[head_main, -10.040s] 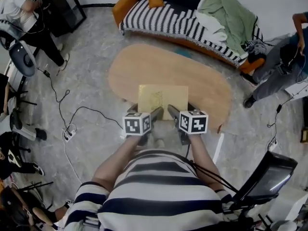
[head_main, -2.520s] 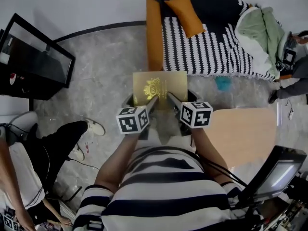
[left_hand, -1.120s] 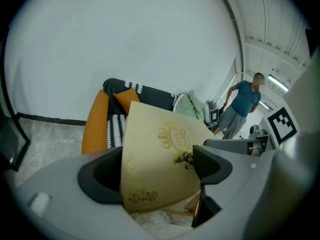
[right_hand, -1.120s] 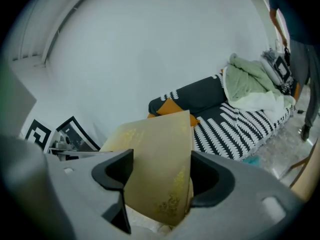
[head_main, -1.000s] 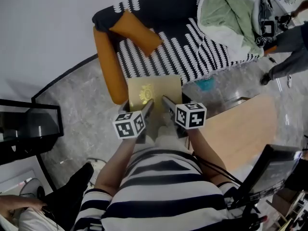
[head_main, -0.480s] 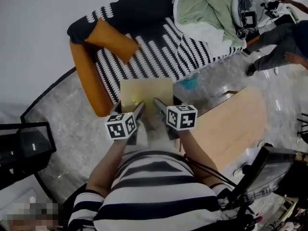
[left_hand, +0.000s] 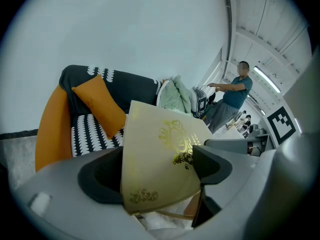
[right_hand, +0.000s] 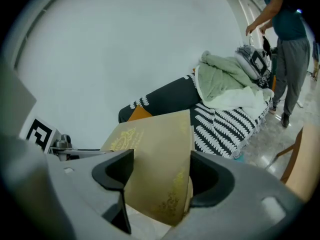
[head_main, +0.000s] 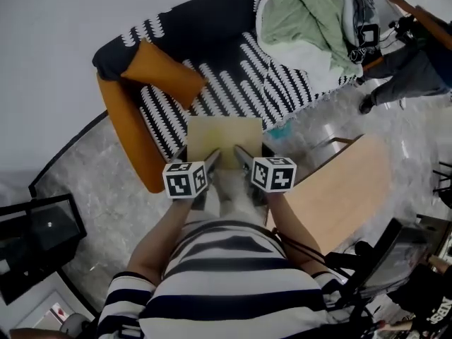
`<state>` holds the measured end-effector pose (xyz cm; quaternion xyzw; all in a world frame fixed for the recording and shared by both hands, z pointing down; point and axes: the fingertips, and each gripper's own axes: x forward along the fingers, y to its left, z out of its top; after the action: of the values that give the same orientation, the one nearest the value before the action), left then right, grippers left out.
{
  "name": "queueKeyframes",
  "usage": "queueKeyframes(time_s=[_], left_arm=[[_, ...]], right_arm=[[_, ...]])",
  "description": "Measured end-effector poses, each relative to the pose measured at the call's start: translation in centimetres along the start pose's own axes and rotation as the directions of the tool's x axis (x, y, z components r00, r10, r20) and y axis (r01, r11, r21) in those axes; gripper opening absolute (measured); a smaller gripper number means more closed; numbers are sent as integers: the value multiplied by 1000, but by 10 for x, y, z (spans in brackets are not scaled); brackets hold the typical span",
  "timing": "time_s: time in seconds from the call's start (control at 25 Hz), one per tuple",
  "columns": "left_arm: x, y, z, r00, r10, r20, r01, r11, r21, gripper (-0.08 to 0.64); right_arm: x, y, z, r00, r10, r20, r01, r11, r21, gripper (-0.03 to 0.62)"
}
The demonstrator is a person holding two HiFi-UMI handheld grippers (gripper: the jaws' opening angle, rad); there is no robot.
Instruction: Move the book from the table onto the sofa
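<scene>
The book, beige with a gold ornament on its cover, is held in the air by its near edge between both grippers. In the head view it hangs over the front edge of the black-and-white sofa seat, beside the orange armrest. My left gripper is shut on the book's near left part, my right gripper on its near right part. The left gripper view shows the book wedged in the left gripper. The right gripper view shows the book clamped in the right gripper.
An orange cushion lies at the sofa's left end and a green and white blanket is heaped at its right end. The wooden table is at my right. A person stands at the far right. A black stand is at the left.
Both grippers have carried the book forward and slightly down toward the sofa. The book now overlaps the seat's front edge; the table has slid further to the right behind me.
</scene>
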<state>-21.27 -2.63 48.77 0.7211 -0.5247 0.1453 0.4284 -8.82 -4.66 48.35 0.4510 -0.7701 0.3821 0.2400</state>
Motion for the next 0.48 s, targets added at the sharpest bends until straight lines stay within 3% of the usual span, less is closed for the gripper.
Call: queueKeyframes(time_s=[0.48], left_arm=[[49, 40, 44, 997, -36, -69, 38, 999, 32, 434]], right_arm=[[60, -6, 34, 999, -33, -25, 34, 998, 54, 339]])
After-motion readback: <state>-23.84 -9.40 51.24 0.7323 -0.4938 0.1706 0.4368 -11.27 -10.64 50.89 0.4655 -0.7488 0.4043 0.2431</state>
